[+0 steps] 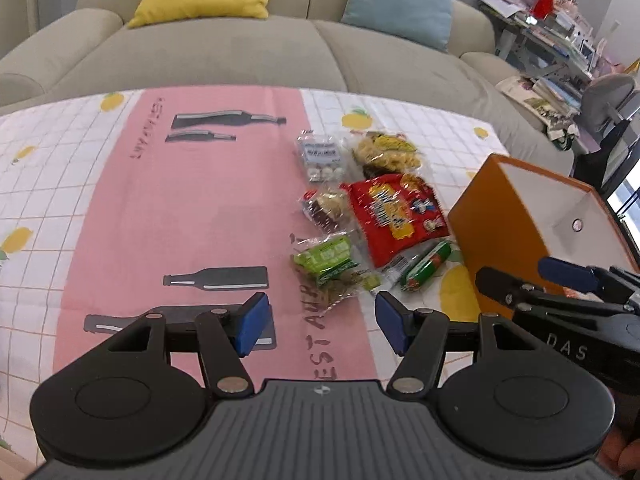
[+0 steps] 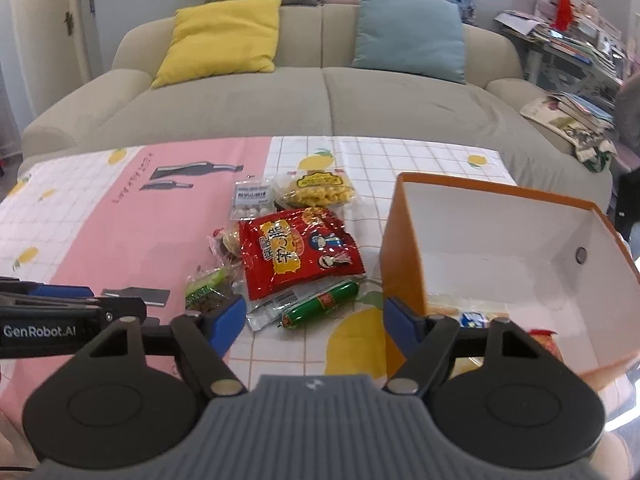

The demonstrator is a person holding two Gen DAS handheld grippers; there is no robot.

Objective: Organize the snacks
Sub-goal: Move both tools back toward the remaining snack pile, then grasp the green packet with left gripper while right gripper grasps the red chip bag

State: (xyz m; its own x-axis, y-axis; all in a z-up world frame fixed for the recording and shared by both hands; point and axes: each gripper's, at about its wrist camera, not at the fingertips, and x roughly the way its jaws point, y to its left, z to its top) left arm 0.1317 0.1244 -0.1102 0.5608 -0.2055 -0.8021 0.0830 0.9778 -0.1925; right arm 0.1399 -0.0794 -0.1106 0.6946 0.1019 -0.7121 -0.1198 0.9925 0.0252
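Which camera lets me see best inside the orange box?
The right wrist view. There the orange box opens toward the camera, showing its white walls and some packets at the bottom. The left wrist view shows the box at the right edge, mostly its outer side, its bottom hidden.

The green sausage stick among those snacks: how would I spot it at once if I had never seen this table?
Start at the open orange cardboard box on the lemon-print tablecloth. Just left of it lies a heap of snack packets, topped by a big red crinkly bag. Along that bag's near edge lies the green sausage stick, the only slim, tube-shaped item; all its neighbours are flat packets.
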